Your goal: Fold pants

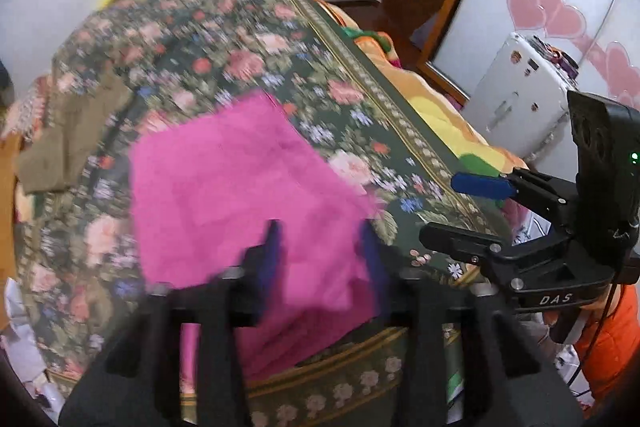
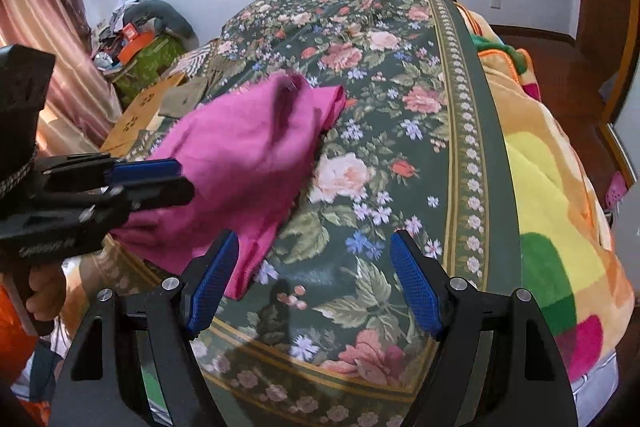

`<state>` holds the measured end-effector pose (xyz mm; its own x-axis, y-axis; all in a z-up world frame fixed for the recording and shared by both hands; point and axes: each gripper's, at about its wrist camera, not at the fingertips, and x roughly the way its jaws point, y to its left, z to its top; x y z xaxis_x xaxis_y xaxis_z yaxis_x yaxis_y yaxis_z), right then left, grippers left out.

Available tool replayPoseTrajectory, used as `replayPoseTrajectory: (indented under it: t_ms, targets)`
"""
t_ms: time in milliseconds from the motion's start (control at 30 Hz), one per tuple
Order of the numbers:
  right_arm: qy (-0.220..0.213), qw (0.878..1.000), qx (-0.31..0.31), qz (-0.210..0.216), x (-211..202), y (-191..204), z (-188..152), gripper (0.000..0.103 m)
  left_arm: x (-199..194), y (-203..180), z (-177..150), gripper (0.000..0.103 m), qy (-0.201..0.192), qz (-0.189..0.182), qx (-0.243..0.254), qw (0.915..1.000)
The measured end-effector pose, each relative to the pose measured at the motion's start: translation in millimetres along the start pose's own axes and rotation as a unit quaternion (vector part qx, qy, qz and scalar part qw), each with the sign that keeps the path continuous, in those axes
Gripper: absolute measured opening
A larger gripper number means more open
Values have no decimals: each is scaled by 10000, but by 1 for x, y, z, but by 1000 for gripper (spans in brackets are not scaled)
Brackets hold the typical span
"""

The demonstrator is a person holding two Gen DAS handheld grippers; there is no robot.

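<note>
The pink pants (image 1: pixel 240 195) lie bunched on the dark floral bedspread (image 1: pixel 224 47) near the bed's front edge; they also show in the right wrist view (image 2: pixel 240 155). My left gripper (image 1: pixel 320 255) is open, its blue fingers apart over the near part of the pants, blurred by motion. In the right wrist view the left gripper (image 2: pixel 168 179) sits at the left against the pants. My right gripper (image 2: pixel 316 283) is open and empty over the bedspread (image 2: pixel 400 107), right of the pants' near edge. It also shows in the left wrist view (image 1: pixel 476 203) at the right.
An olive-brown garment (image 1: pixel 68 139) lies at the bed's far left. A bright orange and yellow blanket (image 2: pixel 560 195) runs along the bed's right side. A cardboard box (image 2: pixel 136 115) and a cluttered pile (image 2: pixel 140 39) stand left of the bed. A white appliance (image 1: pixel 516 99) stands at the right.
</note>
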<state>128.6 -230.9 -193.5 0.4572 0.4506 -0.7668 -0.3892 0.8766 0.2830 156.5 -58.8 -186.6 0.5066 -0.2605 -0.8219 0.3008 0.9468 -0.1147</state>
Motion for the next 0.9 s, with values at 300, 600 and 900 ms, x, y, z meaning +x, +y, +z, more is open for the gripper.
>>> replayPoseTrajectory:
  t_ms: [300,600,900]
  targets:
    - [-64,9996,-111,271,18,23,23,75,-25,74,28,66,-425,1156,-304,9919]
    - [570,9978,-287,193,69,26,5,75,41,141,64,66,178,1601,-417,9861]
    - [513,9976,-398,238,59,18,3,75,137,147,76,87,1101,1742,445,9775]
